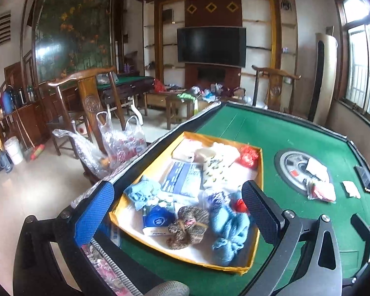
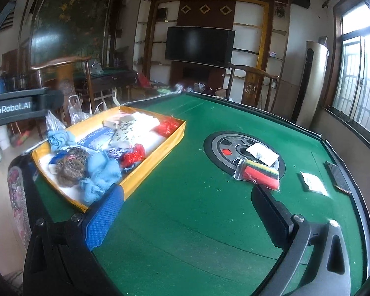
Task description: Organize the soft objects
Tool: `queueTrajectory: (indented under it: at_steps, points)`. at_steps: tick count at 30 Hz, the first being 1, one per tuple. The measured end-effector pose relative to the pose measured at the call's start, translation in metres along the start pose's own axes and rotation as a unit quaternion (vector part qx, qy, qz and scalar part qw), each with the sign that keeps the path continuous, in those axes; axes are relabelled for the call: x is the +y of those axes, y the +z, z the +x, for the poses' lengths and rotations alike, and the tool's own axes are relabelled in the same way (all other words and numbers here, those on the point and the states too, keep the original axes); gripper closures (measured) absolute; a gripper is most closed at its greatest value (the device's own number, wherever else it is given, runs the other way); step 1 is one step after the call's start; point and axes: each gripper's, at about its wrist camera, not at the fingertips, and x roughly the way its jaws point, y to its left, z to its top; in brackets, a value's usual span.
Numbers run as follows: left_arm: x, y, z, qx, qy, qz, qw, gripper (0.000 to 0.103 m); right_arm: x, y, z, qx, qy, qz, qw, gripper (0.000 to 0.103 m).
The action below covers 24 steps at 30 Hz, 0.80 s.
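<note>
Green felt tabletop (image 2: pixel 185 222) carried a yellow tray (image 1: pixel 259 172) near its left edge. Tray was packed with soft stuff: blue knit (image 1: pixel 230 227), brown yarn skein (image 1: pixel 188 224), light-blue cloth (image 1: pixel 143 192), red bag (image 1: pixel 248 156), patterned white cloth (image 1: pixel 215 170), and a blue-white packet (image 1: pixel 182 180). Left gripper (image 1: pixel 177 207) hovered over the tray's near end, jaws wide apart, nothing between the pads. Right gripper (image 2: pixel 187 197) sat above bare felt right of the tray, jaws also fully apart, gripping nothing. Striped red-yellow-black packet (image 2: pixel 259 172) lay outside the tray on the round centre panel (image 2: pixel 222 145), just beyond the right gripper's black finger (image 2: pixel 271 209). White card (image 2: pixel 313 182) lay further right, well apart from the tray.
</note>
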Motion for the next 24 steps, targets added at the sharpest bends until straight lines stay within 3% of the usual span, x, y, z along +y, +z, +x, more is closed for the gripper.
queueTrajectory:
  at_steps: [16, 24]
  points:
    - [0.022, -0.014, 0.035, 0.045, -0.008, -0.023, 0.9987, 0.0, 0.029, 0.001, 0.016, 0.028, 0.0, -0.045, 0.999, 0.001]
    - [0.031, -0.017, 0.041, 0.049, -0.007, -0.034, 0.9982, 0.0, 0.036, 0.001, 0.019, 0.035, 0.003, -0.059, 0.998, 0.001]
